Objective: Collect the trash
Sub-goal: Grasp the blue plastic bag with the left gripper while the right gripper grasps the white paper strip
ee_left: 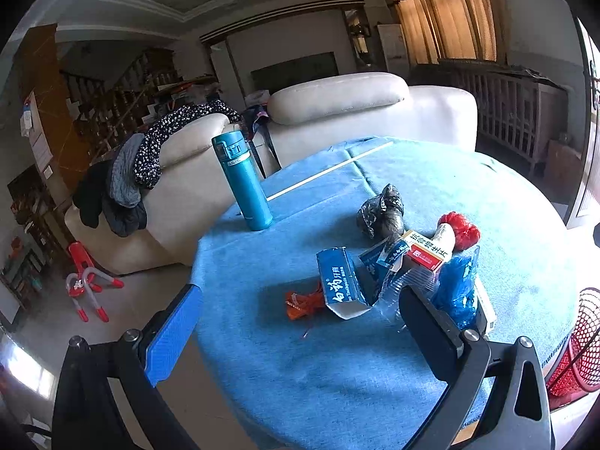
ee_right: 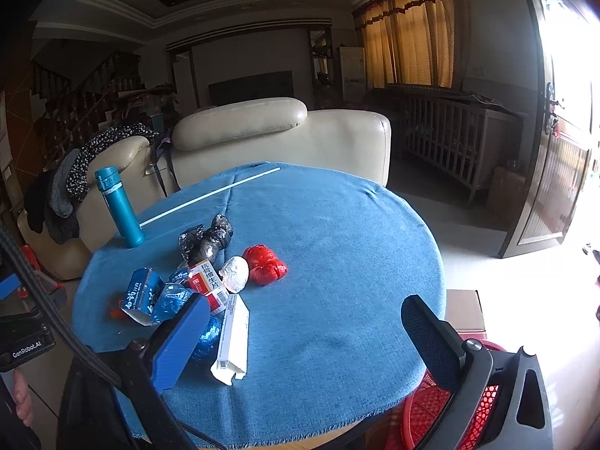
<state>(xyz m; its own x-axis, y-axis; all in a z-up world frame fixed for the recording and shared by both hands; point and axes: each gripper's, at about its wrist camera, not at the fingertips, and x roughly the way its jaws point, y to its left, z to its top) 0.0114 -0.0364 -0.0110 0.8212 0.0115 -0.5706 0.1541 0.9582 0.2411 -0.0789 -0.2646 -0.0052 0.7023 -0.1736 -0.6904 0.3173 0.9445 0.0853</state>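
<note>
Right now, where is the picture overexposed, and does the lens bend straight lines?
Right wrist view: the open doorway is blown out white, and glare washes the floor beside it. Left wrist view: only a thin bright strip at the right edge. Both views: fisheye curves the curtains and the corners go black.

Blue tablecloth (ee_right: pixel 337 262), teal flask (ee_right: pixel 120 208), red basket (ee_right: pixel 431 412), red wad (ee_right: pixel 264 264).

left hand-held gripper (ee_left: pixel 300 330) agape, right hand-held gripper (ee_right: pixel 305 337) agape
</note>
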